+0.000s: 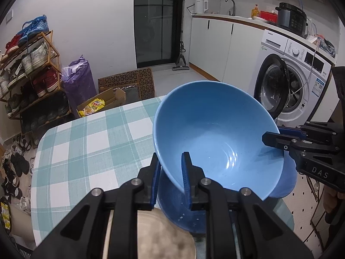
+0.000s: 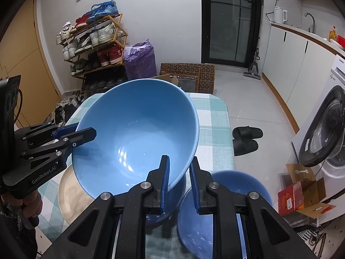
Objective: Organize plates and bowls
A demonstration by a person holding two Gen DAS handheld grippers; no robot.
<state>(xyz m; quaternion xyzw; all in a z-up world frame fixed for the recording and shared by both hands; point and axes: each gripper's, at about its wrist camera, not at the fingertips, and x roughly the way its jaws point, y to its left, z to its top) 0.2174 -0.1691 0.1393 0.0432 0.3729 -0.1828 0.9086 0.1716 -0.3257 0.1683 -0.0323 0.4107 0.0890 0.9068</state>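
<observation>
A large light blue bowl (image 1: 215, 133) (image 2: 138, 133) is held up over the checked table, tilted, by both grippers. My left gripper (image 1: 170, 172) is shut on its near-left rim; it shows at the left of the right wrist view (image 2: 86, 135). My right gripper (image 2: 180, 177) is shut on the opposite rim; it shows at the right of the left wrist view (image 1: 273, 139). Below lie a darker blue bowl (image 1: 183, 211) (image 2: 215, 211) and a beige plate (image 1: 159, 235) (image 2: 71, 194).
The table (image 1: 86, 142) has a green and white checked cloth (image 2: 213, 116). A washing machine (image 1: 295, 79) with its door open stands to the right. A shoe rack (image 1: 32, 69), purple bag (image 1: 78, 77) and cardboard boxes (image 1: 127, 86) stand beyond the table. Black slippers (image 2: 245, 139) lie on the floor.
</observation>
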